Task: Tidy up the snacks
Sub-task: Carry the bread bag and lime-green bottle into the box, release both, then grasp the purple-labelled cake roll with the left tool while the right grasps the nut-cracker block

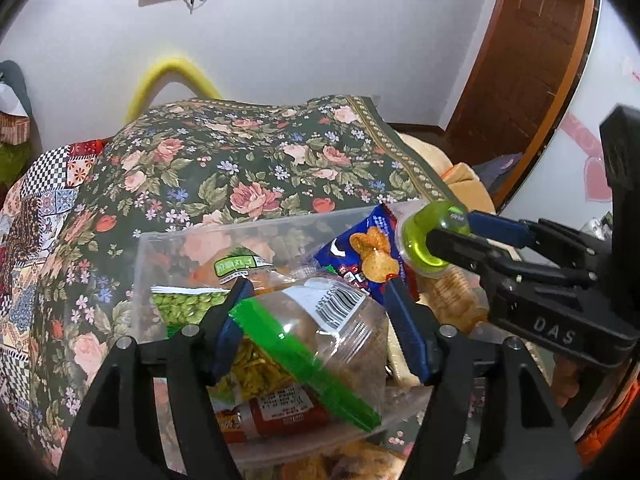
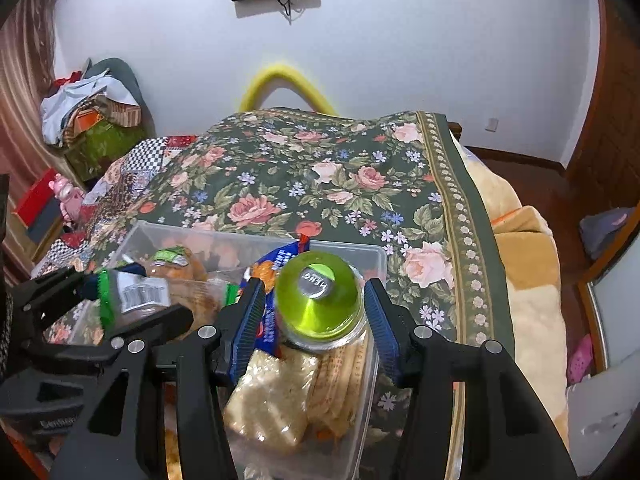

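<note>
Both grippers are over the clear plastic bin point(image 1: 168, 240) on the floral bedspread point(image 2: 320, 176). Left gripper point(image 1: 316, 328) looks loose around the green-banded clear snack bag point(image 1: 320, 332), probably dropping it in. Right gripper point(image 2: 314, 316) straddles the green-lidded jar point(image 2: 318, 300); can't tell if it's actually squeezing.

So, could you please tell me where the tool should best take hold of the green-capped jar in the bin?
Probably by the round green cap, from above, one pad on each side. The jar stands roughly upright at the right end of the clear bin, cap uppermost, with packets crowding its body. The right tool already straddles it.
</note>
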